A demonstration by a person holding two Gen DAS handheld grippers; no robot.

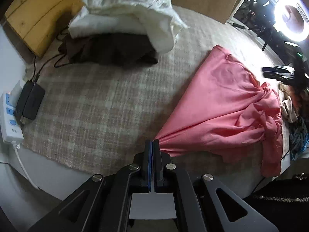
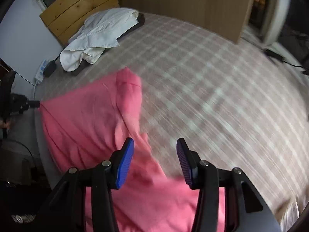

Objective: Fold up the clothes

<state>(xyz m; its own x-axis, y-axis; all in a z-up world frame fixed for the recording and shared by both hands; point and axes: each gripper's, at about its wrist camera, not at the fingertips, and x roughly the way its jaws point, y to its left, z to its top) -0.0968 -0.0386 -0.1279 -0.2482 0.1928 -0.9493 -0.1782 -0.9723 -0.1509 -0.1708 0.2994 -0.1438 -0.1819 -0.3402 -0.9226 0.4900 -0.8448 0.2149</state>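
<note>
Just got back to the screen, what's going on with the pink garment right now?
The left hand-held gripper is shut on a corner of the pink garment, pulling it taut across the plaid bed cover. The right hand-held gripper hangs open above the garment's other side, gripping nothing. The garment is spread but bunched, not yet folded. White and dark clothes sit piled by the headboard.

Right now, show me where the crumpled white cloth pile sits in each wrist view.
Left wrist view: the crumpled white cloth pile lies top centre, on a dark brown garment.
Right wrist view: the pile lies upper left, beyond the pink garment.
Shared landmark: the pine wood headboard, just left of the pile in both views.
</note>
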